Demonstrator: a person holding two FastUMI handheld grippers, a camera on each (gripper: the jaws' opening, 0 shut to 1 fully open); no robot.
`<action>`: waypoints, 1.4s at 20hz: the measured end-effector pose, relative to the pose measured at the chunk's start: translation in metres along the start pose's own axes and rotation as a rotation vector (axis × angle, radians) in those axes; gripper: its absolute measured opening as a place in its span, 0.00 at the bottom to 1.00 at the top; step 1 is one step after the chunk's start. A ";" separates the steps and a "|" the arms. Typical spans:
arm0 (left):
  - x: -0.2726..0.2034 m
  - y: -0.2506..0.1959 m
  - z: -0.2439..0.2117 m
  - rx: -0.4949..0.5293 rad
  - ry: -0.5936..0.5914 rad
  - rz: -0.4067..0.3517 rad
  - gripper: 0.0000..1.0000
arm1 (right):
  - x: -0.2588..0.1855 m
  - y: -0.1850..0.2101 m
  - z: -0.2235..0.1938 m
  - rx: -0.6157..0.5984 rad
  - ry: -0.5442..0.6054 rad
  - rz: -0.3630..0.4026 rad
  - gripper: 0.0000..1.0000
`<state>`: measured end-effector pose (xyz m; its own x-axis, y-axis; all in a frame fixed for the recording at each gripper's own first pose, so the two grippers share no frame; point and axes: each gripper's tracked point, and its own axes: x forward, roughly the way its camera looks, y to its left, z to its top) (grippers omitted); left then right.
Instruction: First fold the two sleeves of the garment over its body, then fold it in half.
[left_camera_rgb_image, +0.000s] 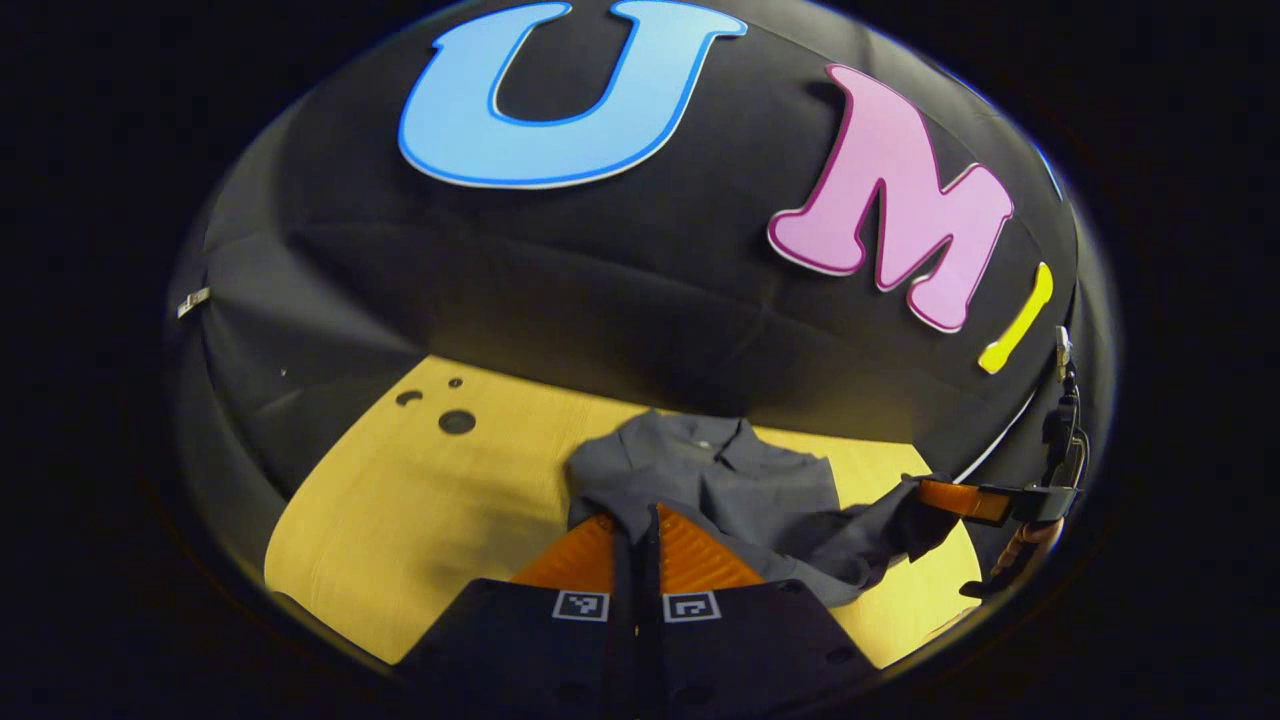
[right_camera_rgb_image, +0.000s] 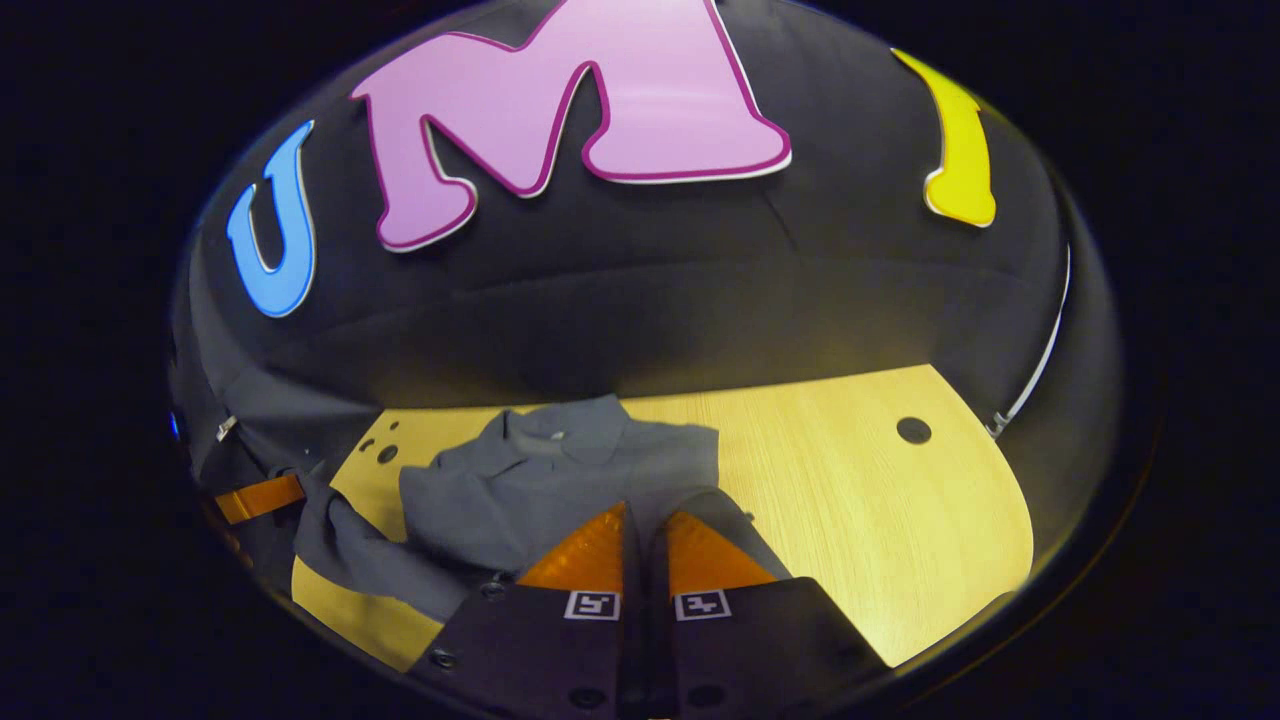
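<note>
The grey garment (left_camera_rgb_image: 715, 485) lies low in the centre of the frame on the yellow tabletop (left_camera_rgb_image: 400, 510). The left gripper (left_camera_rgb_image: 636, 530) and the right gripper (right_camera_rgb_image: 640, 535) each pinch its cloth – fingers clenched.

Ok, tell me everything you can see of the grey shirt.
The grey shirt is a collared, buttoned garment of soft woven-looking cloth, lying on the yellow wooden table, collar toward the booth wall. Its body is rumpled, not flat. Each gripper's orange fingers look closed on a sleeve: the left gripper and the right gripper are drawing them outward.
</note>
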<state>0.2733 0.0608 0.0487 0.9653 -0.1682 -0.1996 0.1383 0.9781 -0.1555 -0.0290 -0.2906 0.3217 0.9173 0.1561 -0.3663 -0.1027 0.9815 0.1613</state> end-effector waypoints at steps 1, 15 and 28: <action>0.012 0.002 0.009 -0.004 -0.013 0.002 0.05 | 0.009 0.000 0.010 0.004 -0.015 0.000 0.05; 0.190 0.056 0.022 -0.032 -0.089 0.045 0.02 | 0.145 -0.020 0.041 -0.003 -0.167 -0.107 0.05; 0.099 0.037 0.050 0.085 -0.152 0.061 0.96 | 0.064 -0.020 0.046 -0.022 -0.262 -0.139 1.00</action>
<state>0.3846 0.0866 0.0712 0.9940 -0.0940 -0.0565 0.0903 0.9938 -0.0642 0.0491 -0.3057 0.3372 0.9909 -0.0113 -0.1338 0.0255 0.9942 0.1049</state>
